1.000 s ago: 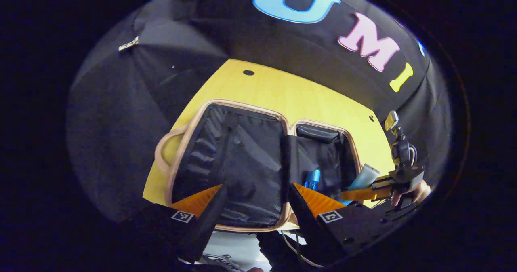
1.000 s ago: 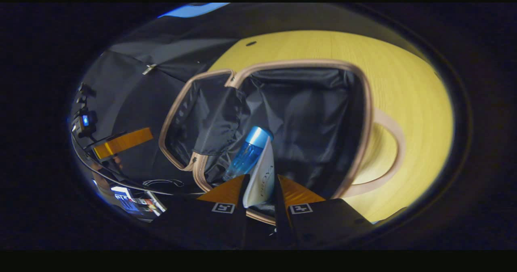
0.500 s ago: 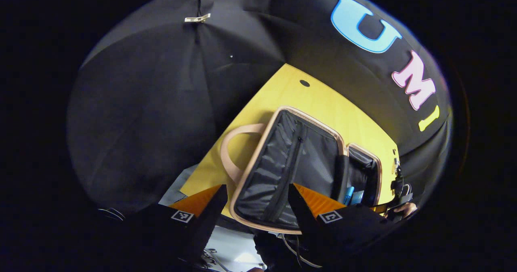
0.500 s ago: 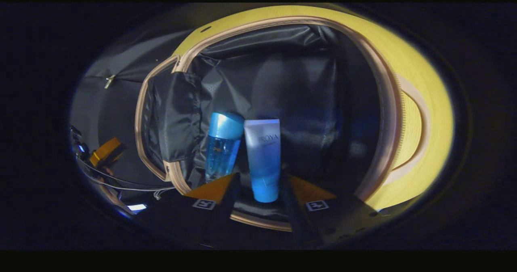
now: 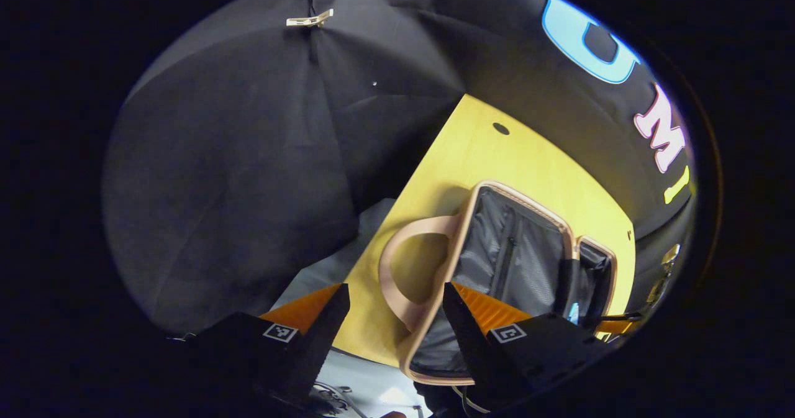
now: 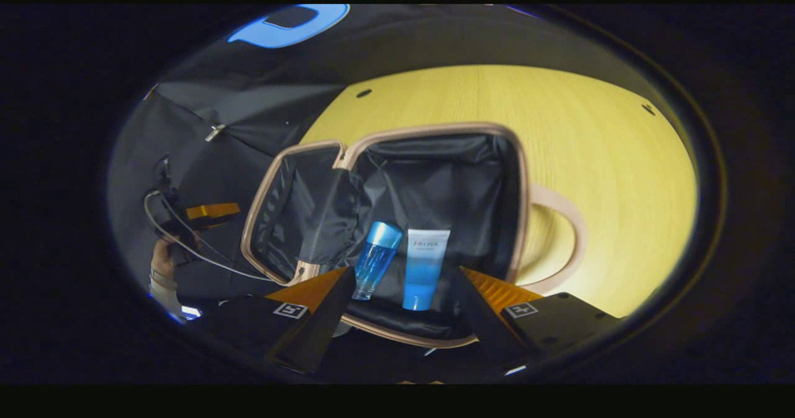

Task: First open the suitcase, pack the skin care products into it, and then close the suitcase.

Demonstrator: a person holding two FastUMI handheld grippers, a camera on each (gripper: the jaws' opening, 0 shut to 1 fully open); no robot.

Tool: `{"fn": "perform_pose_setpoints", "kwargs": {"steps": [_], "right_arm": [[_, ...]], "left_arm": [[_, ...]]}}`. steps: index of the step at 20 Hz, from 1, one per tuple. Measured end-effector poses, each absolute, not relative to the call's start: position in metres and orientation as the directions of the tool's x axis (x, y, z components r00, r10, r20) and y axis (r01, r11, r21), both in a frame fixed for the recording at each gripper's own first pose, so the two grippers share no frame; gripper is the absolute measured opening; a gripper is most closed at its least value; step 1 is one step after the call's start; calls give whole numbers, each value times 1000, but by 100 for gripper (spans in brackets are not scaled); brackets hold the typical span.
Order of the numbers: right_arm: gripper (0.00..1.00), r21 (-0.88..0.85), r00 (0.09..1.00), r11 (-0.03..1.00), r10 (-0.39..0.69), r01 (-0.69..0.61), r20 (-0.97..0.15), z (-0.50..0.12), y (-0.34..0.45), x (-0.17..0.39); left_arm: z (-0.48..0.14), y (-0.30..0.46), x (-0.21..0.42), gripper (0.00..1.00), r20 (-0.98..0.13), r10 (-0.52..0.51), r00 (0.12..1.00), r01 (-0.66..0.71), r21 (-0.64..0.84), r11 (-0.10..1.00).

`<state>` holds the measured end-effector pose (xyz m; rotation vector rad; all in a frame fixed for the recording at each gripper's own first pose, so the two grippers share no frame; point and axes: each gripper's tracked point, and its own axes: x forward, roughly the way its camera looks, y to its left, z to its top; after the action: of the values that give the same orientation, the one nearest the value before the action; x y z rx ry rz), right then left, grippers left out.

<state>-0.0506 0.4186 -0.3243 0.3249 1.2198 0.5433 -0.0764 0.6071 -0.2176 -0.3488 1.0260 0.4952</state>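
I see both my grippers (image 5: pixel 392 318) (image 6: pixel 404 300) spread and empty, with the bottle (image 6: pixel 375 259) and tube (image 6: pixel 423 268) lying mid-frame in the open suitcase (image 6: pixel 522 182).

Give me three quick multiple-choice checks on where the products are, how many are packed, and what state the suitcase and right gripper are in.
1. Where does the tube lie?
A. on the table
B. inside the suitcase, right of the blue bottle
C. between the right gripper's fingers

2. How many skin care products are in the suitcase?
A. one
B. two
C. four

3. What state are things in?
A. suitcase open, right gripper open and empty
B. suitcase closed
C. suitcase open, right gripper shut on the bottle

Answers:
1 B, the tube rests on the dark lining beside the bottle.
2 B, only bottle and tube show there.
3 A, both halves lie spread and the fingers stand apart.
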Motion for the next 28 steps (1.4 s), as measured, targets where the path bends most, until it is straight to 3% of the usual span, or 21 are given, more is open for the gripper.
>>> {"fn": "perform_pose_setpoints", "kwargs": {"steps": [4,10,15,21,28], "right_arm": [[97,491,353,850,526,-191,-774,-308,402,-23],[98,477,402,867,491,-142,-773,-303,390,-10],[100,461,411,875,478,-146,-777,-305,386,-8],[98,460,414,870,490,-176,-767,-299,386,-11],[98,485,428,851,521,-199,-738,-290,388,-7]], "left_arm": [[-251,622,-59,96,-913,207,352,-560,-28,828],[-294,629,-40,94,-944,190,271,-573,1,820],[-304,626,-39,17,-946,245,212,-487,114,866],[-272,616,-33,14,-932,210,297,-496,37,867],[-166,557,-15,9,-851,184,492,-335,9,942]]}}
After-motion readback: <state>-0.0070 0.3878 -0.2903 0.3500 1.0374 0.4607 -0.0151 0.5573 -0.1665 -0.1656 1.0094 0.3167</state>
